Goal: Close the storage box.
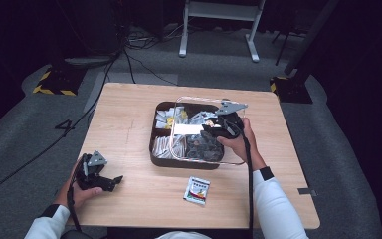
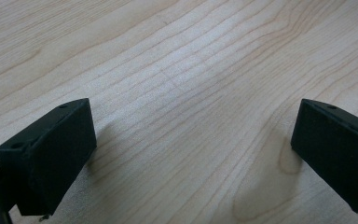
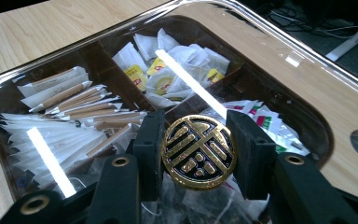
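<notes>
Right gripper (image 3: 198, 154) gripping knob (image 3: 199, 151), lid (image 3: 307, 79) glare-streaked — contents obscured

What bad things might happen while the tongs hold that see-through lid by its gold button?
1. The right tongs pinch only the round gold knob of the clear lid, so the lid might tilt or slip out and drop.
2. The lid sits shifted to the right of the brown box; lowered like that, it may catch the rim.
3. A loose packet lies on the table outside the box and might get forgotten.
</notes>
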The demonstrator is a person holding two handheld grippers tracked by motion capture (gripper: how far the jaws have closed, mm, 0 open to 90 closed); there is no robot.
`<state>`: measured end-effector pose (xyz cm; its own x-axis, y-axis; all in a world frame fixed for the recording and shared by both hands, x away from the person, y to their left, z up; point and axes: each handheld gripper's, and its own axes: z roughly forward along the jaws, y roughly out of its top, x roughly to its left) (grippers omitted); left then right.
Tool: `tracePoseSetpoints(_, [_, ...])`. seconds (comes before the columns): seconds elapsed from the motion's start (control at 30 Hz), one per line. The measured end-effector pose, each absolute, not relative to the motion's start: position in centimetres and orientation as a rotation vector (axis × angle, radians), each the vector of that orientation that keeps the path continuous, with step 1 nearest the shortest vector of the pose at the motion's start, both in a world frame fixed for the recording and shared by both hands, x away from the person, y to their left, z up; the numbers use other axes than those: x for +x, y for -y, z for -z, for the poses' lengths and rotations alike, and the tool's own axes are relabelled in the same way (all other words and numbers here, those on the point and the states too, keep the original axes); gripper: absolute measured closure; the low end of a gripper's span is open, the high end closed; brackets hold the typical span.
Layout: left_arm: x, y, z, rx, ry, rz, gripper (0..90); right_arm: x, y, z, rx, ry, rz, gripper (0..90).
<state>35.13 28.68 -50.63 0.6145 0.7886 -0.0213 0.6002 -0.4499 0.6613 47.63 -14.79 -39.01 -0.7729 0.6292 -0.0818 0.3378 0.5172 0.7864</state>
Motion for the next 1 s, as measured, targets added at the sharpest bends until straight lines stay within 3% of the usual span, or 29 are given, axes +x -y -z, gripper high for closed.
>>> tracePoseSetpoints(1.0, [35.1,-28.7,50.6,2.201,-1.089,-0.382,0.3,49.5,9.7,41.5,0.778,-2.481,-1.097,59.9])
